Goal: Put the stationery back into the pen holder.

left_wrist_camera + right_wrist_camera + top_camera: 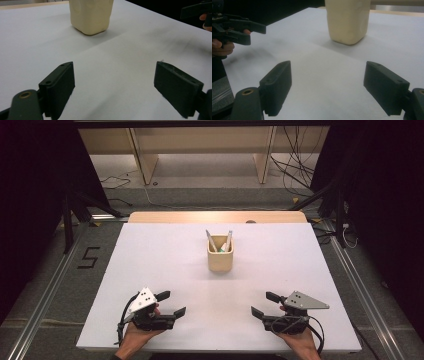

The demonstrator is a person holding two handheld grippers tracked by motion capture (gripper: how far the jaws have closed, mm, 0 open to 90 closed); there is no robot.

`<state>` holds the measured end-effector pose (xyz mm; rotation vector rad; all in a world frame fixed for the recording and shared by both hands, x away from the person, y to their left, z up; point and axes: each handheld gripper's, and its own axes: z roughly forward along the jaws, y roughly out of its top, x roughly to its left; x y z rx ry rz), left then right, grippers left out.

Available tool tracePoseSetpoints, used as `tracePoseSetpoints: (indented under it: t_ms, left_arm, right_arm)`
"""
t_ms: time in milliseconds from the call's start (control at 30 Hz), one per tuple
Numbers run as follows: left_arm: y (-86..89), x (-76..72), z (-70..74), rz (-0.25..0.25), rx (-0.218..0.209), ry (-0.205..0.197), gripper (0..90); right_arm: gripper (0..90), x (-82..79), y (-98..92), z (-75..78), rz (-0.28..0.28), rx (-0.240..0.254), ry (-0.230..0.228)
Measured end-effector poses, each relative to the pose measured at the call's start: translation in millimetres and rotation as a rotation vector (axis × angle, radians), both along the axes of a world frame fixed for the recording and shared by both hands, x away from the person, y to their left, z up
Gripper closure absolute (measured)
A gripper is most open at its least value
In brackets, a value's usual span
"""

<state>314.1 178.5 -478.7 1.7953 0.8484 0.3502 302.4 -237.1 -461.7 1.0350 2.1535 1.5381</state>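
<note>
On the table [165, 270], one cup [220, 261] holds two pens [211, 241].

Ahead of my left tool [170, 303] and my right tool [265, 303], both spread wide with nothing between the jaws, the white surface [150, 265] lies bare. One obstacle stands mid-surface: a cream squarish plastic cup [220, 259] with pens [211, 241] sticking up, open room on both sides.
</note>
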Motion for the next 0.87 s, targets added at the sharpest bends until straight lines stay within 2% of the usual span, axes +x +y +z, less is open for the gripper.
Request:
tracePoseSetpoints:
  t_ms: [867]
  left_arm:
    - [0.1, 0.4, -0.9, -0.003, 0.002, 0.001, 16.6]
  right_arm:
    - [22.9, 2.0, -1.6, -3.1, -0.015, 0.001, 0.0]
